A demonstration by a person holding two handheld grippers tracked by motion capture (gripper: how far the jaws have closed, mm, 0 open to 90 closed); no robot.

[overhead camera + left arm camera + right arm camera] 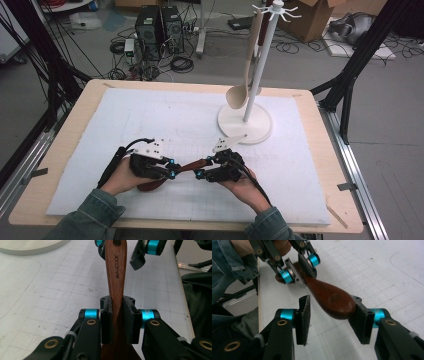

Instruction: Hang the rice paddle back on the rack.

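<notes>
The left tongs (117, 315) are clamped on the neck of a dark brown wooden spatula (115, 270), holding it above the white foam-covered table (150, 115). The right tongs (332, 315) stand apart around the spatula's rounded handle end; one pad (359, 317) touches it, the other is clear. A pale wooden spoon (245, 75) hangs on a white stand (260, 65) behind.

"MAXCOOK" printed lengthwise on dark wooden spoon handle (115, 267); no other legible text.
</notes>
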